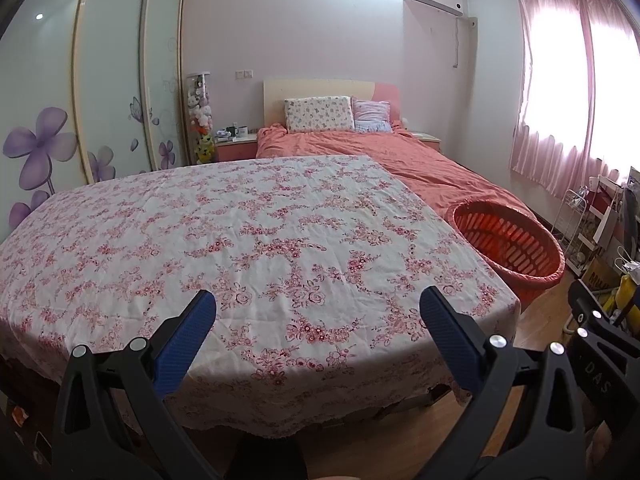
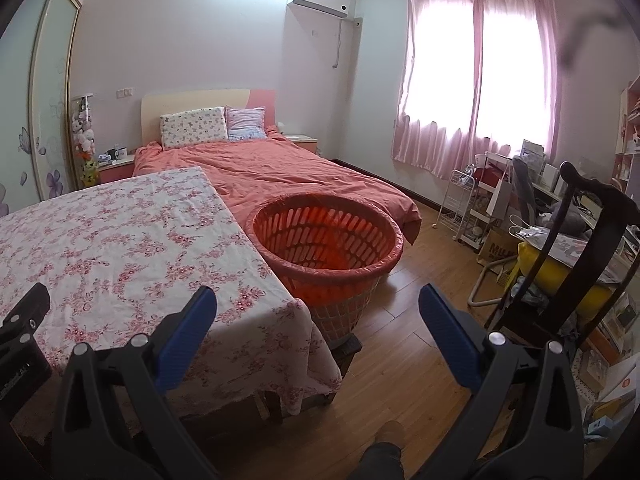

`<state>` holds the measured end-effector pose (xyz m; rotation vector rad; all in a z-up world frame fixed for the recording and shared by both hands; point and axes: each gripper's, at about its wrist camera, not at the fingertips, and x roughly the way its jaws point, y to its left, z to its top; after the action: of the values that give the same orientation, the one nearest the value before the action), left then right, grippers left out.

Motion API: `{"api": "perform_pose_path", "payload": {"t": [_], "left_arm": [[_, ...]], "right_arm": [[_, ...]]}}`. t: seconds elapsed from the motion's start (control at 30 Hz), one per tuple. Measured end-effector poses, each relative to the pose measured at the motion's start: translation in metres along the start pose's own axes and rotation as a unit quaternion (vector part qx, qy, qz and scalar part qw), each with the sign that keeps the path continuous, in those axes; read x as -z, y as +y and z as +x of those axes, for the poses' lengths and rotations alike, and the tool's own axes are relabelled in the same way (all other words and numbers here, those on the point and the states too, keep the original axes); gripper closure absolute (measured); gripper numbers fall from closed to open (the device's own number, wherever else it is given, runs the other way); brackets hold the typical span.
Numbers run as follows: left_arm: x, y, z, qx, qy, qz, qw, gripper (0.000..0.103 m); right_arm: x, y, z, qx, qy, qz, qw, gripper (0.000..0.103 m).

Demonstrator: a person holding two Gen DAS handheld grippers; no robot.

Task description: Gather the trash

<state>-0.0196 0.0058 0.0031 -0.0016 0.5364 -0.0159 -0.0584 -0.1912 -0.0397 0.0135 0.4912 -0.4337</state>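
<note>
Your left tongs and right tongs are spread wide, holding nothing. The round orange plastic basket stands at centre, beside the floral-cloth tabletop; only the right view shows the dark wooden chair.

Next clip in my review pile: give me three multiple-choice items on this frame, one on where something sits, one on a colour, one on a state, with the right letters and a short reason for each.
1. Where is the basket?
A. on the bed
B. beside the table's right edge
C. under the window

2. What colour is the bed cover?
A. blue
B. green
C. coral orange

3. How are the left tool and right tool?
A. both open, holding nothing
B. both shut on trash
C. one shut on the tablecloth

Answers: 1 B, it stands against the floral-clothed table. 2 C, the cover reads coral orange in both views. 3 A, each view shows spread fingers with nothing between them.
</note>
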Motion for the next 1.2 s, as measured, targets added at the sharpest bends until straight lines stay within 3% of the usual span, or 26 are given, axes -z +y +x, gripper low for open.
{"api": "perform_pose_path", "payload": {"t": [1.2], "left_arm": [[-0.0070,-0.0047,-0.0063,0.001,-0.006,-0.018,0.9998,0.003]], "right_arm": [[-0.0019,0.0015,0.0004,-0.004,-0.002,-0.001,1.000,0.004]]}}
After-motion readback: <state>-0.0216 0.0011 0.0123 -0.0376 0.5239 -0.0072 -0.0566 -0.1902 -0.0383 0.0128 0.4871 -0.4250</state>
